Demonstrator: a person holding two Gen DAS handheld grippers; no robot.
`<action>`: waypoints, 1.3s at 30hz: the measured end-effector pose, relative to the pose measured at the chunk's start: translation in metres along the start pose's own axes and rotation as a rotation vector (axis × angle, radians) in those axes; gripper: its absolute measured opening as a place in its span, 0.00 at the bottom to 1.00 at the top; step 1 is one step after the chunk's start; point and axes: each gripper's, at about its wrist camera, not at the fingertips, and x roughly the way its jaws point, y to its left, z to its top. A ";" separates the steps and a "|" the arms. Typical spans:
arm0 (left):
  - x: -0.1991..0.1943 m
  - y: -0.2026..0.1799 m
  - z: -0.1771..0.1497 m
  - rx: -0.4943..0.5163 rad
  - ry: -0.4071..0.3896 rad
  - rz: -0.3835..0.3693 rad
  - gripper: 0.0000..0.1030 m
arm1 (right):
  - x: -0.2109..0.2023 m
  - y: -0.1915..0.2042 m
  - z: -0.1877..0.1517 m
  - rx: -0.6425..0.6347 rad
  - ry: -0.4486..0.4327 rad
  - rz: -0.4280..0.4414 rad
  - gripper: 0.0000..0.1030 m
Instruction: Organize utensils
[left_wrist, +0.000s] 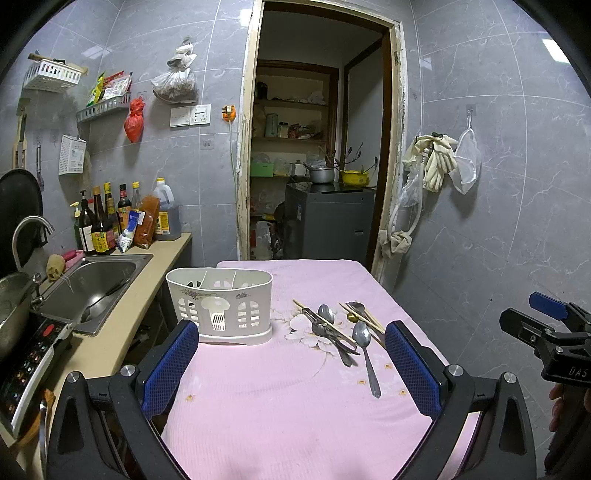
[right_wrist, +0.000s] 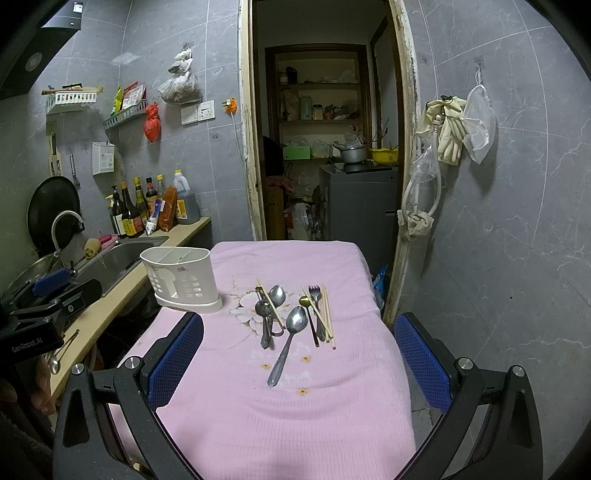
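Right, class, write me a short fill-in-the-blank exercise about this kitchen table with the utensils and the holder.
1. The white plastic utensil holder stands on a ____ tablecloth.
2. The long steel spoon lies on the cloth, ____ the holder.
3. Both the left hand-held gripper and the right hand-held gripper have their jaws ____.
4. Left of the table is a steel ____.

Missing words: pink; outside; open; sink

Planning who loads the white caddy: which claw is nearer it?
Left. The left claw sits just short of the white caddy; the right claw faces the utensil pile, farther right.
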 end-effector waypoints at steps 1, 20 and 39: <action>0.000 0.000 0.000 0.000 0.000 0.000 0.99 | 0.000 0.000 0.000 0.000 0.000 0.000 0.99; 0.000 0.000 0.000 -0.003 0.000 -0.001 0.99 | 0.000 0.004 0.002 -0.003 0.001 -0.002 0.99; 0.000 0.000 0.000 -0.004 -0.001 -0.005 0.99 | 0.002 0.013 0.003 -0.002 0.003 -0.008 0.99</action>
